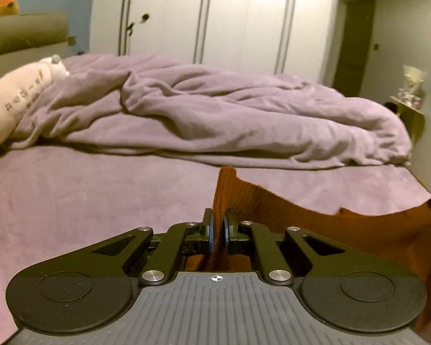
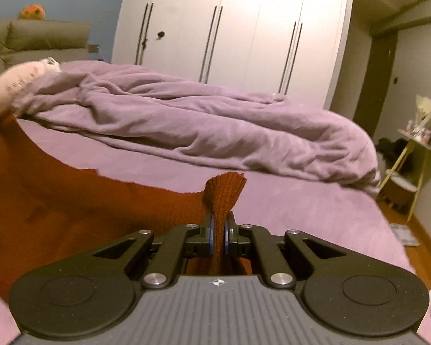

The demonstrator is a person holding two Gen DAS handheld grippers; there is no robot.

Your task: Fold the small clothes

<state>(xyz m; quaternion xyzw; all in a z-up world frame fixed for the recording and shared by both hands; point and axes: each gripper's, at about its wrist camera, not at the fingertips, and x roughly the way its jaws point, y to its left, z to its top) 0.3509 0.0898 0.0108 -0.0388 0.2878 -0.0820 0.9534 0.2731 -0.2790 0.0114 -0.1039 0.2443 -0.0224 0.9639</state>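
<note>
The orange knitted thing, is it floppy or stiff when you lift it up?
Probably floppy: the rust-orange knitted garment sags in a curve between the left hand-held gripper and the right hand-held gripper. Likely not slippery, since its ribbed knit bunches between the pads. It looks light and unbreakable.

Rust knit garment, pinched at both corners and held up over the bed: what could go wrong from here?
1. Each hand-held gripper, left and right, pinches only a small bunched corner of the rust knit garment; a tug may pull one free.
2. The cloth sags between the grips, so it may land creased on the purple sheet.
3. The rumpled duvet lies close behind; laying too far forward may drape onto it.
</note>
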